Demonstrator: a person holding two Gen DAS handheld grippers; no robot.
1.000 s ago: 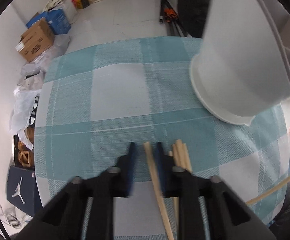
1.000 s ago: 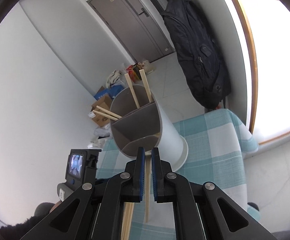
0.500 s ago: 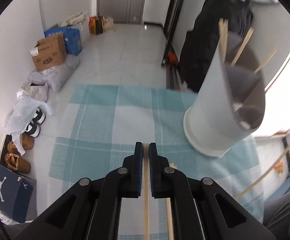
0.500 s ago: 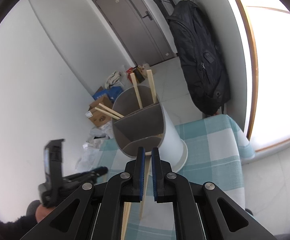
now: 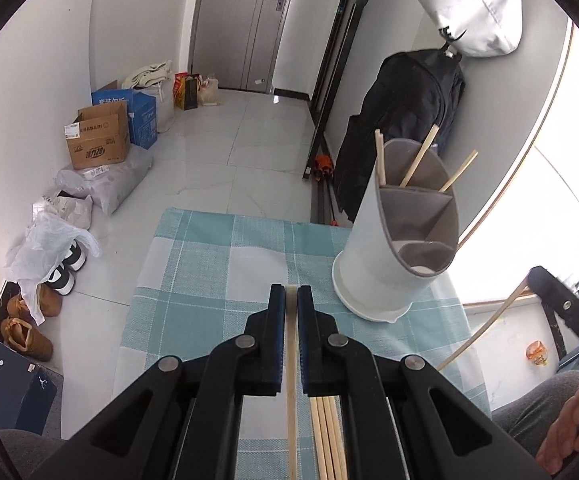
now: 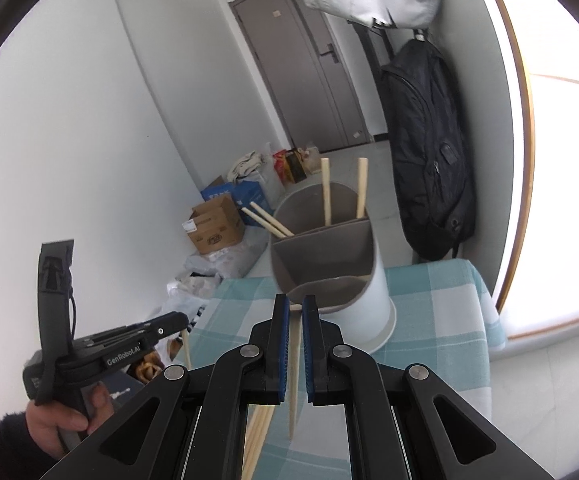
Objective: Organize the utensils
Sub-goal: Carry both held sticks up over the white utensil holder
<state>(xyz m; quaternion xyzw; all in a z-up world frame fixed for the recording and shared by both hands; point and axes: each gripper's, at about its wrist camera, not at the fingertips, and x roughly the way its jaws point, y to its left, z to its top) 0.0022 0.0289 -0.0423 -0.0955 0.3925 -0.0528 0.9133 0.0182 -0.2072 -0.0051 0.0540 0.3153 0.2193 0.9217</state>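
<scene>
Chopstick (image 6: 294, 364) in "GenRobot.AI"-marked gripper (image 6: 295, 308); Jordan logo box (image 5: 5, 384) nearby.

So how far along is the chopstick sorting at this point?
Partway. Four chopsticks already stand in the holder. In hand: the left gripper and the right gripper are each shut on one chopstick. Left: a bundle of loose chopsticks on the tablecloth.
</scene>
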